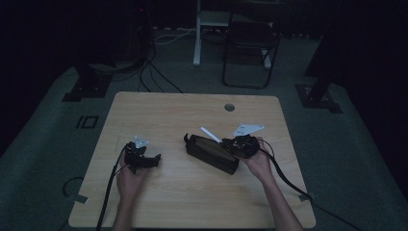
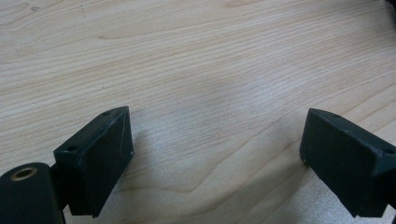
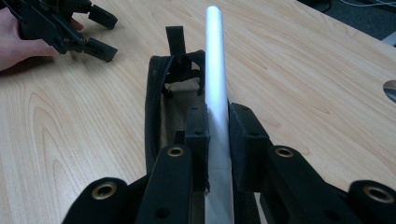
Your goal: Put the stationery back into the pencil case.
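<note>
A black pencil case (image 1: 211, 153) lies unzipped near the table's middle, its beige inside (image 3: 175, 116) showing. My right gripper (image 3: 218, 122) is shut on a white pen (image 3: 216, 70), which sticks out forward over the case's right edge. In the high view the white pen (image 1: 210, 134) points up-left from the right gripper (image 1: 231, 143) at the case's right end. My left gripper (image 1: 150, 160) rests on the table to the left of the case, jaws wide apart. Only bare wood lies between the left gripper (image 2: 215, 144) pads.
The wooden table (image 1: 192, 202) has a round cable hole (image 1: 229, 107) at the back right. A chair (image 1: 250, 48) and cables stand on the dark floor behind the table. The left hand and its gripper (image 3: 70, 28) appear at the upper left of the right gripper view.
</note>
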A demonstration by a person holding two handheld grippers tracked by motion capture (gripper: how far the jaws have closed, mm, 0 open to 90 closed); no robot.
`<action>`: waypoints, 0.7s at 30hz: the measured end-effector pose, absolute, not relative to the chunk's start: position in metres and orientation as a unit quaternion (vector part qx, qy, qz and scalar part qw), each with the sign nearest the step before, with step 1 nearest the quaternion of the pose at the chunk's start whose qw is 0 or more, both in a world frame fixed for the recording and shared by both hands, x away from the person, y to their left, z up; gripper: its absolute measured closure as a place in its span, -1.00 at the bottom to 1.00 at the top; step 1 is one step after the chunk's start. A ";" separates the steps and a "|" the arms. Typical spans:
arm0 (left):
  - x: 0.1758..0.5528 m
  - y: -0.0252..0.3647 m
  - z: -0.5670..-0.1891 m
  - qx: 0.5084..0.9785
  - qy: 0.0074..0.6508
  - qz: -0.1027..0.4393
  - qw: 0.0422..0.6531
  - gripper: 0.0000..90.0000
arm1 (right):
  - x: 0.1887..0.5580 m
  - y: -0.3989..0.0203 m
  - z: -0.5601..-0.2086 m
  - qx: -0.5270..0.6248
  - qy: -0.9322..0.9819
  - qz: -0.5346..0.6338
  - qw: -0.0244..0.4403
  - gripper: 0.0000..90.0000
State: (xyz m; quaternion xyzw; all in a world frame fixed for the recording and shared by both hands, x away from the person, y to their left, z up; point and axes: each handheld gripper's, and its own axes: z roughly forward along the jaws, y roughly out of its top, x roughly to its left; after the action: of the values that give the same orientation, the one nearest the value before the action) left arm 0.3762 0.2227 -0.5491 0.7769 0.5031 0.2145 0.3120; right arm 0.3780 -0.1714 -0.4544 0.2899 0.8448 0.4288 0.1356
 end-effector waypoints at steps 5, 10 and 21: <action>0.376 0.223 -0.549 0.777 0.503 0.214 0.312 -0.78 | 0.379 -0.169 -0.457 0.292 0.845 0.428 0.134 0.75; 0.376 0.223 -0.549 0.777 0.503 0.215 0.312 -0.78 | 0.379 -0.168 -0.459 0.291 0.846 0.426 0.132 0.75; 0.376 0.223 -0.549 0.777 0.504 0.215 0.312 -0.78 | 0.380 -0.165 -0.462 0.290 0.851 0.419 0.129 0.75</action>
State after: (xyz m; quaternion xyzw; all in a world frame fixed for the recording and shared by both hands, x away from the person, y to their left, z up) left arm 0.3763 0.2227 -0.5491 0.7767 0.5036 0.2146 0.3115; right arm 0.3799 -0.1645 -0.4616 0.2897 0.8506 0.4194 0.1291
